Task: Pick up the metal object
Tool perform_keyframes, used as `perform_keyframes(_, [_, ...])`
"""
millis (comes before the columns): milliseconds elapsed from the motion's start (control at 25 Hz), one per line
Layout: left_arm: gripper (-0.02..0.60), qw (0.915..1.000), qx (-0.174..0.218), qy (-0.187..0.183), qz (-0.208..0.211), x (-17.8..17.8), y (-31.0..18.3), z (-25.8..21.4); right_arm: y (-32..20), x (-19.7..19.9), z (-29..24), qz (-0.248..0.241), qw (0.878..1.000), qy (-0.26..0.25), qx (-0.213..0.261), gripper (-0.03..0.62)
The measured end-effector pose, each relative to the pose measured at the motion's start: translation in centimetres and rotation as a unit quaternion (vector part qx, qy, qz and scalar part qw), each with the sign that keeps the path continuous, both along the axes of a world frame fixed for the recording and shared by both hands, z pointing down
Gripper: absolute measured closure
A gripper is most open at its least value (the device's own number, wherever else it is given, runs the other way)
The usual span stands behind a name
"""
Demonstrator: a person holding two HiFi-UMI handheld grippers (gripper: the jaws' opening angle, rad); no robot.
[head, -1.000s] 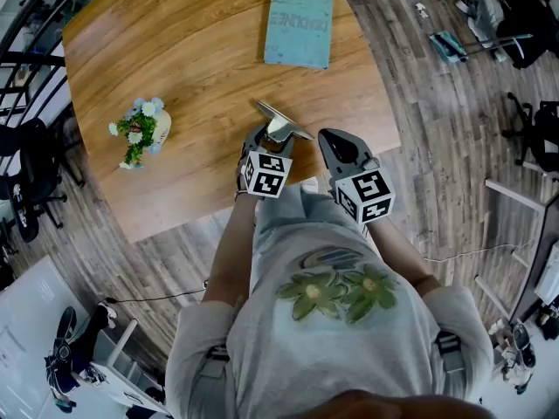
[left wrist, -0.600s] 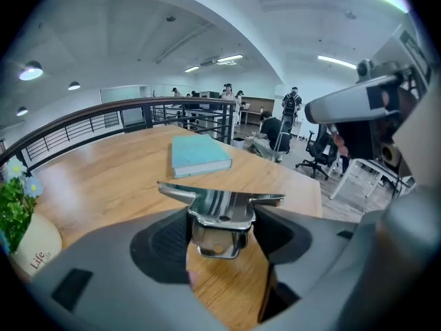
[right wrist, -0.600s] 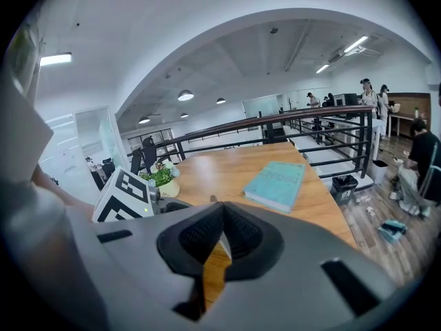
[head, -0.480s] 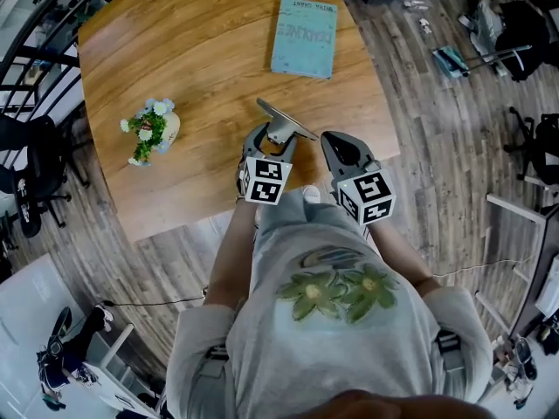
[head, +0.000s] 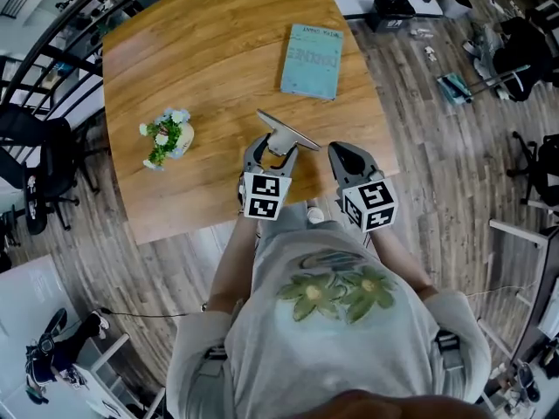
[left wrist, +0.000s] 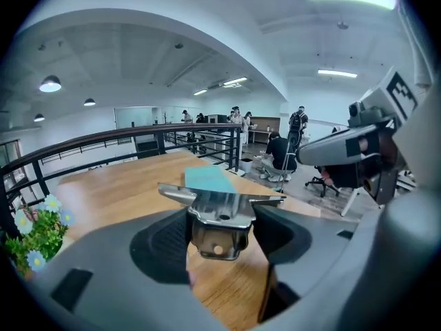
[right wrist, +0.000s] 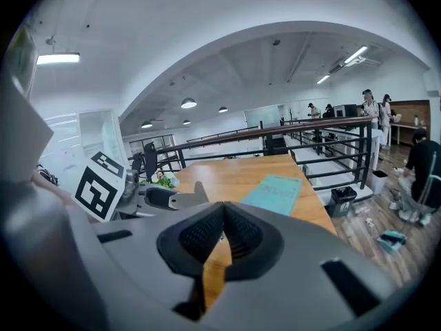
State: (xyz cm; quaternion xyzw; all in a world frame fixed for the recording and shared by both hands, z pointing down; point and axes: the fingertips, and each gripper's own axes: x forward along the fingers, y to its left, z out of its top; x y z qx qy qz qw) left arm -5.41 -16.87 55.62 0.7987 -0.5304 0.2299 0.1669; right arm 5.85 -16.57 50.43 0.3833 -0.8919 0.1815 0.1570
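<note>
The metal object (left wrist: 219, 221) is a shiny bracket with a flat top plate. My left gripper (left wrist: 220, 236) is shut on its lower block, holding it up above the wooden table (head: 210, 51). In the head view the metal object (head: 285, 133) sticks out ahead of the left gripper (head: 269, 157), over the table's near part. My right gripper (head: 350, 160) hangs just to the right of it, near the table's front edge. In the right gripper view the right gripper (right wrist: 222, 238) has its pads pressed together with nothing between them.
A teal book (head: 311, 59) lies on the table's far right part. A small pot of flowers (head: 165, 137) stands at the left. A black railing (left wrist: 124, 143) runs behind the table. Chairs and people fill the floor to the right.
The table, book and flowers have slid rightward and downward in the head view as the head moved. The left gripper still holds the metal object, slightly farther forward. The right gripper has barely moved.
</note>
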Motion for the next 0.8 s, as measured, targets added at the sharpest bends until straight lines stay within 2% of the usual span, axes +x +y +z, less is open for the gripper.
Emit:
perform_keyframes(440, [0.291, 0.9974, 0.047, 0.036, -0.042, -2.1, 1.7, -5.3, 0.2, -0.2, -1.9, -0.012, 1.0, -0.006, 0.021, 0.589])
perform_keyframes(640, [0.291, 0.9929, 0.078, 0.066, -0.06, -3.3, 2.5, -8.3, 0.7, -1.2, -2.3, -0.026, 0.999, -0.005, 0.029, 0.589])
perform_keyframes(800, [0.291, 0.9886, 0.113, 0.072, -0.069, -3.9, 3.3, -11.1, 0.9, -1.8, -3.0, -0.033, 0.999, -0.011, 0.038, 0.589])
